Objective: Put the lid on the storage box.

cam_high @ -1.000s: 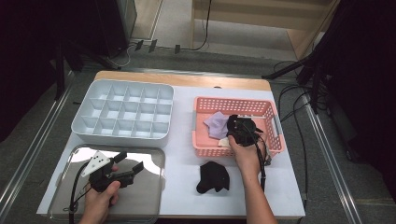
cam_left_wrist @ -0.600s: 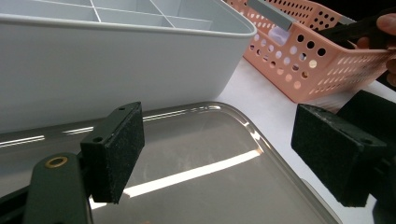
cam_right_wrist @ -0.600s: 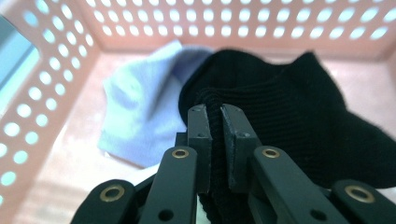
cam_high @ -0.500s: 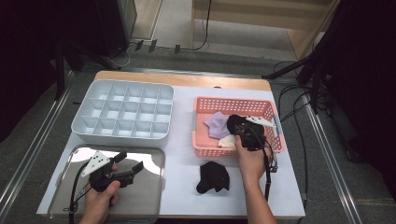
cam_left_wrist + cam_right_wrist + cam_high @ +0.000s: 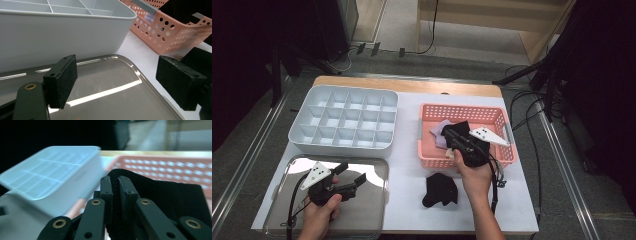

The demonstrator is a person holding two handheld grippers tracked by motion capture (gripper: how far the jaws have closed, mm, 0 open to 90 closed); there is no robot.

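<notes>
Two black cloths (image 5: 440, 189) (image 5: 460, 129), one lilac cloth (image 5: 440, 133), one basket (image 5: 462, 161), two trays (image 5: 343, 145) (image 5: 372, 172).

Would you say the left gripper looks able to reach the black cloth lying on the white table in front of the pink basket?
Probably yes: the left gripper stands open and empty over the shiny metal tray, and only bare tabletop separates it from the black cloth. The right hand beside the cloth could crowd it.

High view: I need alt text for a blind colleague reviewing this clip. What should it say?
The right gripper is shut on a black cloth over the pink basket, which also holds a lilac cloth. The left gripper hovers open over a steel tray. A white divided box sits behind the tray, and another black cloth lies on the table.
</notes>
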